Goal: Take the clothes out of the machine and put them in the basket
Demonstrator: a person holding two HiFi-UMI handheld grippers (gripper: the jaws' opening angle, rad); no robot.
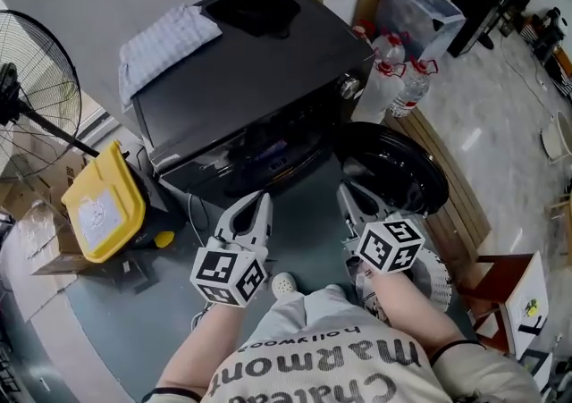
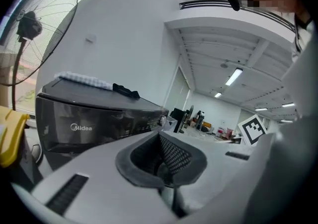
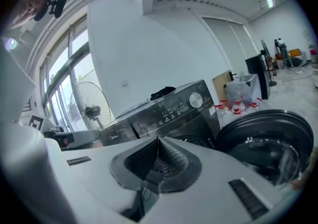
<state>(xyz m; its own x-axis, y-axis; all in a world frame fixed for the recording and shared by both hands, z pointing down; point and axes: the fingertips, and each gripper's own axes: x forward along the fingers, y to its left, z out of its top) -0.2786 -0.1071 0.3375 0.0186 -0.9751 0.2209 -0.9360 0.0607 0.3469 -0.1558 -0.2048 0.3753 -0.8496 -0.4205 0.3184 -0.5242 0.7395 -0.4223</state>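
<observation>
The black washing machine [image 1: 241,97] stands ahead, and its round door [image 1: 393,169] hangs open to the right. The drum opening [image 1: 268,155] is dark, so I cannot make out what is inside. A checked cloth [image 1: 165,44] and a black garment [image 1: 255,4] lie on top of the machine. My left gripper [image 1: 262,198] and right gripper [image 1: 344,188] are held side by side in front of the opening, both shut with nothing between the jaws. Part of a pale patterned container [image 1: 440,278], perhaps the basket, shows under the right gripper. In the right gripper view the machine [image 3: 169,111] and its door [image 3: 268,133] are close ahead.
A yellow-lidded bin [image 1: 103,205] sits on the floor to the left of the machine, with a standing fan [image 1: 27,97] behind it. Water bottles [image 1: 393,79] and a clear plastic bag [image 1: 420,12] stand at the machine's right. A wooden stool [image 1: 500,289] is at the lower right.
</observation>
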